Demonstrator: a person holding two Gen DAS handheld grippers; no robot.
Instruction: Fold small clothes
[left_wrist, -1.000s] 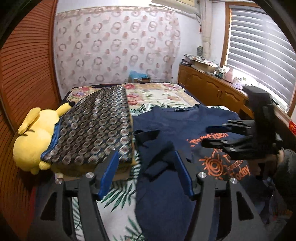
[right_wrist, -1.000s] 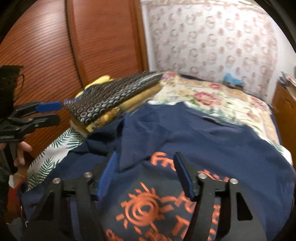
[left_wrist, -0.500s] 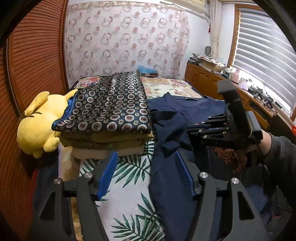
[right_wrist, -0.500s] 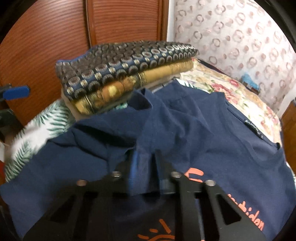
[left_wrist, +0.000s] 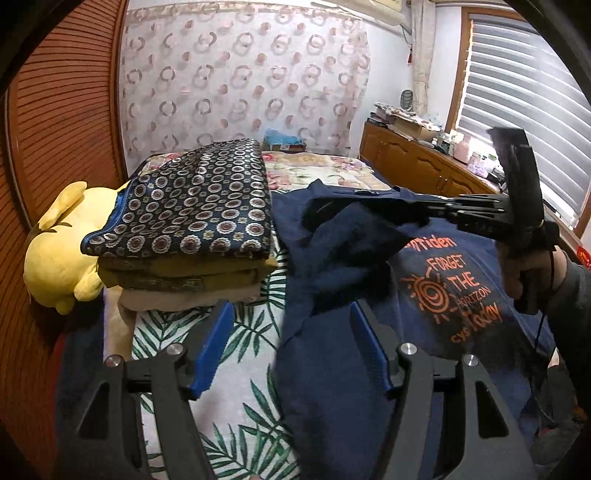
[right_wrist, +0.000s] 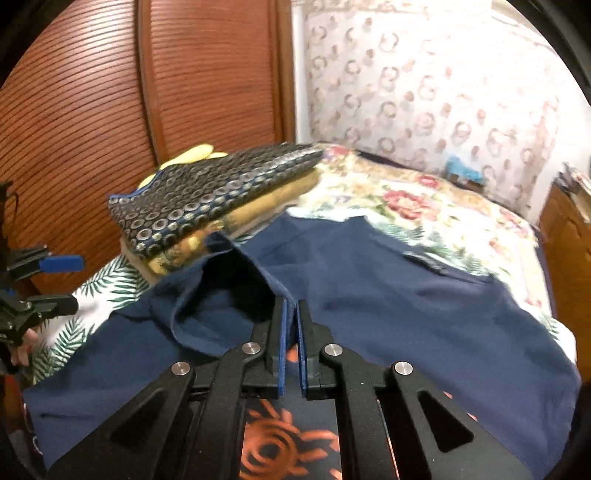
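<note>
Navy T-shirt (right_wrist: 388, 295) spread on the bed (right_wrist: 424, 206), sleeve edge pinched up between right gripper (right_wrist: 290, 314) jaws, which are clamped together on the fabric. Left gripper (left_wrist: 291, 343) jaws apart, hovering over the shirt's side edge, not gripping. Folded stack (left_wrist: 192, 229) beyond the left jaw, yellow plush (left_wrist: 59, 251) beside it.
</note>
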